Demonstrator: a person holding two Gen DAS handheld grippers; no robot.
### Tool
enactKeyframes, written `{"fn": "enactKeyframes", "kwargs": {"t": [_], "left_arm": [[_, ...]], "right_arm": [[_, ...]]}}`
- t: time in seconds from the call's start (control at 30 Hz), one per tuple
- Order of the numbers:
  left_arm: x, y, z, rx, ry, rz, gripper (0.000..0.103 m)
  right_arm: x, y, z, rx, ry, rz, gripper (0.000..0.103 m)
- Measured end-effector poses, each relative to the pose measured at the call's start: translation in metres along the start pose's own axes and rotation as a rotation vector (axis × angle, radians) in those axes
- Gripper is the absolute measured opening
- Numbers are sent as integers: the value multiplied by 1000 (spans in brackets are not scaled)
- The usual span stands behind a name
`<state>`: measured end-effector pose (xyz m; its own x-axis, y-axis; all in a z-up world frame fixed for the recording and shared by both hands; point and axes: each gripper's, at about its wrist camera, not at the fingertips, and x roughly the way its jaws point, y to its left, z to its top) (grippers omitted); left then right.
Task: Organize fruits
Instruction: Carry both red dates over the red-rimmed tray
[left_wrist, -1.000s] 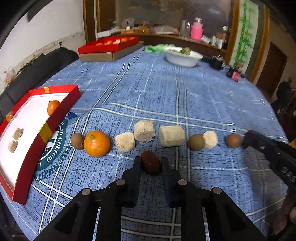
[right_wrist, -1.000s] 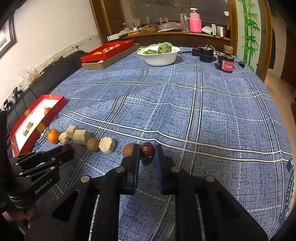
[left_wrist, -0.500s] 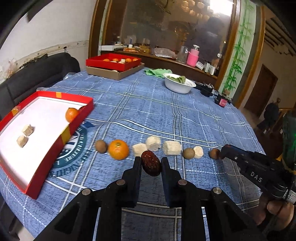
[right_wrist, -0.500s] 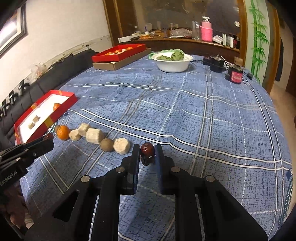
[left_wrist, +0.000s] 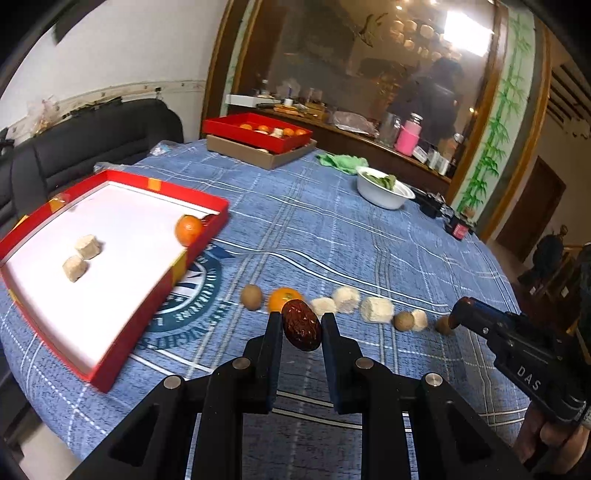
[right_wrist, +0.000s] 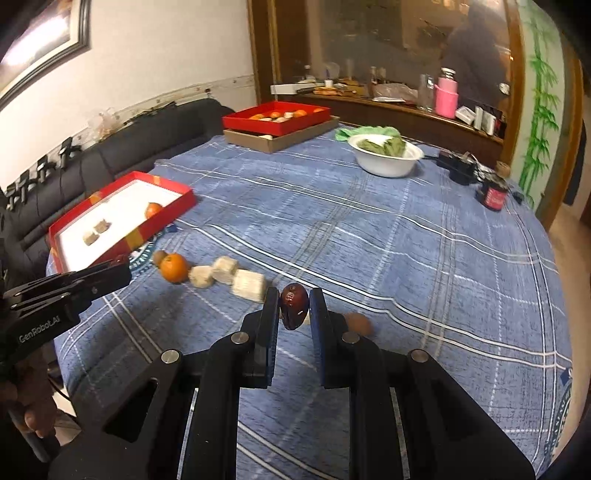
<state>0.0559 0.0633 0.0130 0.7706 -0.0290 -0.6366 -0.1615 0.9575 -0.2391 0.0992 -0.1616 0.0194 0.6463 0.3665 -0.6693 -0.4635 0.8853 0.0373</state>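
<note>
My left gripper is shut on a wrinkled dark red date, held above the blue tablecloth. My right gripper is shut on a second red date. A row lies on the cloth: a brown kiwi, an orange, several pale cake pieces and more kiwis. At the left stands a red tray with a white floor, holding an orange and two cake pieces. In the right wrist view the same tray is far left and the left gripper's body is beside it.
A second red tray with oranges rests on a cardboard box at the far edge. A white bowl of greens, a green cloth and small dark devices sit at the far right. A black sofa runs along the table's left side.
Both grippers have risen off the cloth and drawn back, each still gripping its date. The fruit row now looks smaller and farther, and more of the red tray shows.
</note>
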Motion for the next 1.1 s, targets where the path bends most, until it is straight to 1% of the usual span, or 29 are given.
{"fn": "enactKeyframes", "kwargs": {"t": [0.17, 0.33, 0.57, 0.77, 0.93, 1.1], "left_arm": [[-7, 22, 5, -36, -24, 46, 20], [-18, 48, 11, -74, -60, 106, 20], [-28, 94, 23, -147, -96, 200, 20], [-40, 135, 31, -218, -129, 263, 20], [-46, 155, 41, -232, -157, 293, 20], [-32, 166, 56, -220, -128, 346, 20]], "right_arm": [[12, 25, 8, -34, 25, 38, 15], [29, 62, 21, -92, 51, 94, 15], [45, 117, 41, -181, 47, 165, 16], [57, 151, 62, -205, 32, 217, 16], [65, 177, 79, -230, 15, 250, 16], [84, 200, 94, -247, 31, 278, 16]]}}
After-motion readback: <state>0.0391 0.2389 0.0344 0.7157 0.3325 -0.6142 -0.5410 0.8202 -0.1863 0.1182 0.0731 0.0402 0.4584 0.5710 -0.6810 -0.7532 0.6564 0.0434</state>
